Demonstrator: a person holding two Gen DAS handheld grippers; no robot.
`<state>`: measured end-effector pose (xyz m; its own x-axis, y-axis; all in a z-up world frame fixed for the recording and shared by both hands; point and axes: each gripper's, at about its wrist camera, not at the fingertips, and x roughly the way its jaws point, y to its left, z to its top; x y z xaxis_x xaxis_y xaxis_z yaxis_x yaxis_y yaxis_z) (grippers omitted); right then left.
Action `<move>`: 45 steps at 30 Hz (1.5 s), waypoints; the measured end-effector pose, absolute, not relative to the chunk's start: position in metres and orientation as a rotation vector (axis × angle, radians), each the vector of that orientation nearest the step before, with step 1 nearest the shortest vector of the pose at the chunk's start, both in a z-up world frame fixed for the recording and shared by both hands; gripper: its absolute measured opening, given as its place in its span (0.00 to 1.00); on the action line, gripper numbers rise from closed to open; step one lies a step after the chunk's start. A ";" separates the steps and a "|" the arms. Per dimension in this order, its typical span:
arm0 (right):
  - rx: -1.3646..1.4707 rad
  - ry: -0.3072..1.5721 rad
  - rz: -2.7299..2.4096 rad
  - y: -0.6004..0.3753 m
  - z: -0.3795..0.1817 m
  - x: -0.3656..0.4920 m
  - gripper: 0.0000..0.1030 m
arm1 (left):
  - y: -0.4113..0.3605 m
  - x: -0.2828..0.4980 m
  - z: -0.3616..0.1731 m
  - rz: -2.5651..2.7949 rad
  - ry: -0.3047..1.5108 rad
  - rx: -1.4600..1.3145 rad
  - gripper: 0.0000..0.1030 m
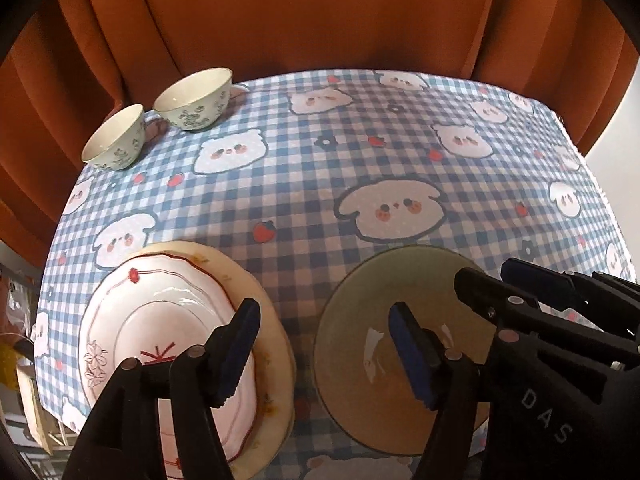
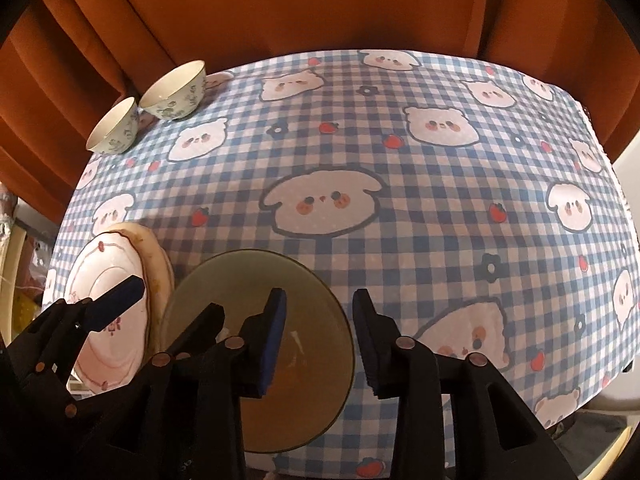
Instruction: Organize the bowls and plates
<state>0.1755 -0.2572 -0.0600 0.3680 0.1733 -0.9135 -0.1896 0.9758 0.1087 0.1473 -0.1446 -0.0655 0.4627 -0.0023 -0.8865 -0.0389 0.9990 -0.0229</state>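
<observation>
Orange curtains (image 1: 280, 12) hung behind a table with a blue checked cloth (image 1: 320, 184) printed with white puppy faces.

Near the front edge lay a round olive-green glazed plate (image 1: 360, 316), flat on the cloth. It looked hard, smooth and shiny, so it would likely be slippery, a bit heavy, and would break if dropped. The thin rim was probably the best place to pinch it, one finger over and one under.

Just beside it, on its left, a white wavy-edged plate with red lines (image 1: 160, 320) sat on top of a cream plate (image 1: 272, 320).

The left gripper (image 1: 324, 348) hung over the gap between the plates, fingers wide apart, holding nothing. The right gripper (image 2: 324, 344) hung over the green plate's right rim, fingers apart too, and empty.

Two small white bowls with green flowers (image 1: 192, 98) stood well away at the far left corner, close together.
</observation>
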 end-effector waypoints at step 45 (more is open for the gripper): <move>-0.062 0.955 0.218 0.046 -0.019 0.275 0.77 | 0.160 0.248 -0.037 0.130 0.935 -0.118 0.74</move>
